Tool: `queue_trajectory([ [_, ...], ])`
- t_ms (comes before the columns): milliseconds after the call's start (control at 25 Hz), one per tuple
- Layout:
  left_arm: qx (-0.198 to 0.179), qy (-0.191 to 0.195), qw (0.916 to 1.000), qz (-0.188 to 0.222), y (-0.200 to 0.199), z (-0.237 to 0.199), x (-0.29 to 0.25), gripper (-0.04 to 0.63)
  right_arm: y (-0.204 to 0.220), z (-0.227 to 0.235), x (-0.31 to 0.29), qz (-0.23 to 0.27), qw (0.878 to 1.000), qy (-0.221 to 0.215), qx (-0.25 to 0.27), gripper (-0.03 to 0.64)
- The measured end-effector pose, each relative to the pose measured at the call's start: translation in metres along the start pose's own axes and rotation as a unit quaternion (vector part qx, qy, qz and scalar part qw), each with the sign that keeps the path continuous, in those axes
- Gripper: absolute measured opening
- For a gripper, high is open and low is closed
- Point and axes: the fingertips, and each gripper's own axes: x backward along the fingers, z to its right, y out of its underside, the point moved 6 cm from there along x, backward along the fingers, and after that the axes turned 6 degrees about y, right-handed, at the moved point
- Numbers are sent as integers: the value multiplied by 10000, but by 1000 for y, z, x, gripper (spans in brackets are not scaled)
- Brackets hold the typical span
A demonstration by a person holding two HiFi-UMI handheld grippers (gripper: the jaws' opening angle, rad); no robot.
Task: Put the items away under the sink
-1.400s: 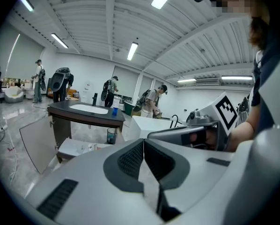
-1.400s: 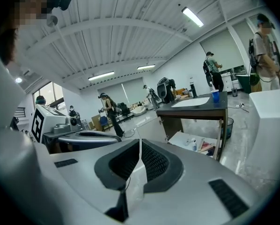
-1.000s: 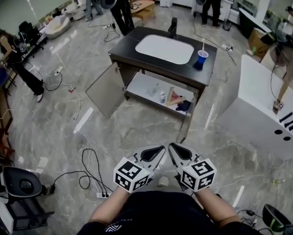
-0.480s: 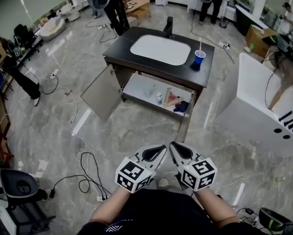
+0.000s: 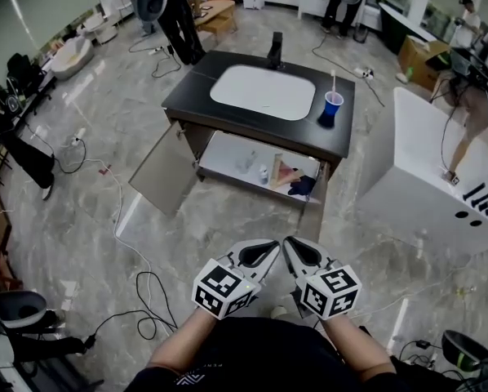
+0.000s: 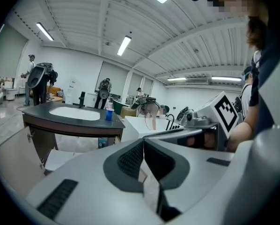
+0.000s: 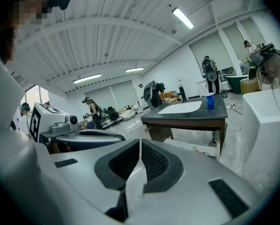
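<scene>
Under the sink [image 5: 262,92], open cabinet [image 5: 226,148] with small items [image 5: 296,181]; left gripper [image 5: 273,247], right gripper [image 5: 286,242] closed, empty.

This looks like a big open test hall or recording lab dressed with bathroom fittings, not a real bathroom. A sink cabinet [image 5: 197,84] stands free in the middle of the glossy marble-pattern floor [image 5: 89,162], joined to no wall, with a white tub-like unit [image 5: 423,178] to one side and a bathtub [image 5: 64,55] off by the far wall. Loose cables [image 5: 150,288] trail across the floor. Several people [image 5: 179,15] stand about with equipment, and overhead there are strip lights [image 6: 123,45] on a ribbed industrial ceiling [image 6: 84,13].
</scene>
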Motion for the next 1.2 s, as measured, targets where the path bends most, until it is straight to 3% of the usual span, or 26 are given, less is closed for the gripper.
queue_trajectory([
  [680, -102, 513, 9986, -31, -28, -100, 1, 11, -33, 4, -85, 167, 9977, 628, -192, 40],
  [1200, -216, 586, 9980, -54, -37, -161, 25, 11, -49, -20, -145, 180, 9974, 693, -77, 41],
])
